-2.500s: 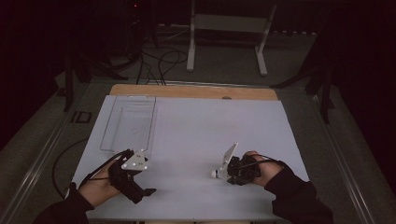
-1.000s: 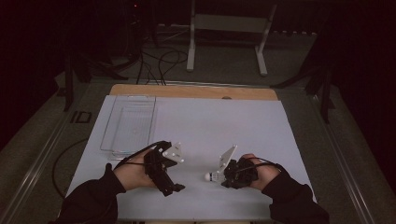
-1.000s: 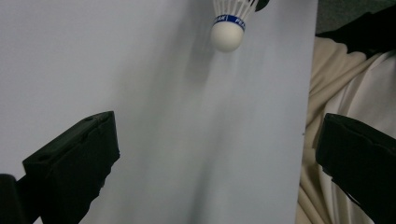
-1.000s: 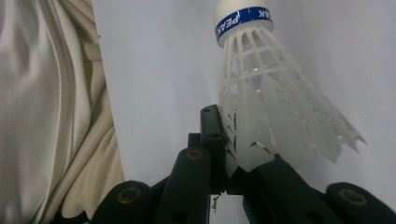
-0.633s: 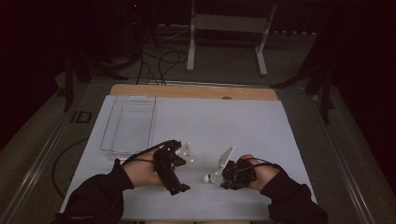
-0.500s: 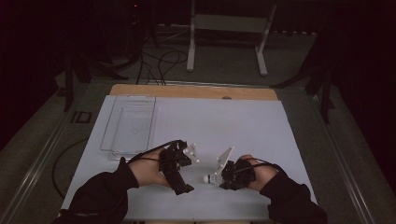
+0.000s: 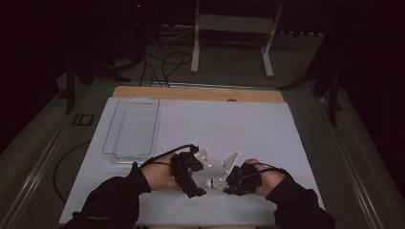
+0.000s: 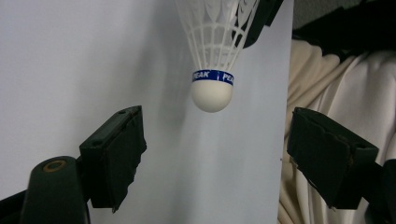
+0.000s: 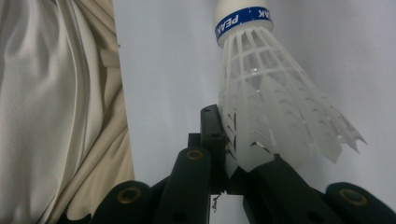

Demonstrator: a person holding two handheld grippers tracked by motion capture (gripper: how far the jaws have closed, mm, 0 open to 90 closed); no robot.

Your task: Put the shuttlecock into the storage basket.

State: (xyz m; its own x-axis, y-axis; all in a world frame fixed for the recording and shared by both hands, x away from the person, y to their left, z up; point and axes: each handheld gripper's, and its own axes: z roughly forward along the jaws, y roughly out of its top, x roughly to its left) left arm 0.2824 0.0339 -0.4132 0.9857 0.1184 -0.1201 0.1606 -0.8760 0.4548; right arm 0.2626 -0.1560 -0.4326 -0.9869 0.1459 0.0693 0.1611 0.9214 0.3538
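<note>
High view, lower middle of the frame: the left tool (image 7: pixel 198 168) has swung in from the lower left — where it sat well apart two and a half seconds ago — until it is just beside the right tool (image 7: pixel 224 180), which has barely moved. That closing of the gap reads as a handover being set up. The right tool (image 9: pixel 229 158) is clenched on the feathered skirt of a white plastic shuttlecock (image 9: pixel 266 116), its blue-banded cork pointing away from the hand. In the left gripper view the shuttlecock (image 8: pixel 212 70) hangs at top centre, cork toward the camera, while the left tool (image 8: pixel 215 154) stands released with its jaws spread wide on either side of the cork and not touching it — so the grab is, by my judgement, the next step and not yet made. Under both hands lies a white sheet covering the tabletop (image 7: pixel 229 124), with a bare wooden strip along its far edge and a clear plastic tray (image 7: pixel 133 126) at the upper left of the sheet. Beyond, the room is dark, with cables on the floor and a pale metal stand (image 7: pixel 234 28) at top centre.
</note>
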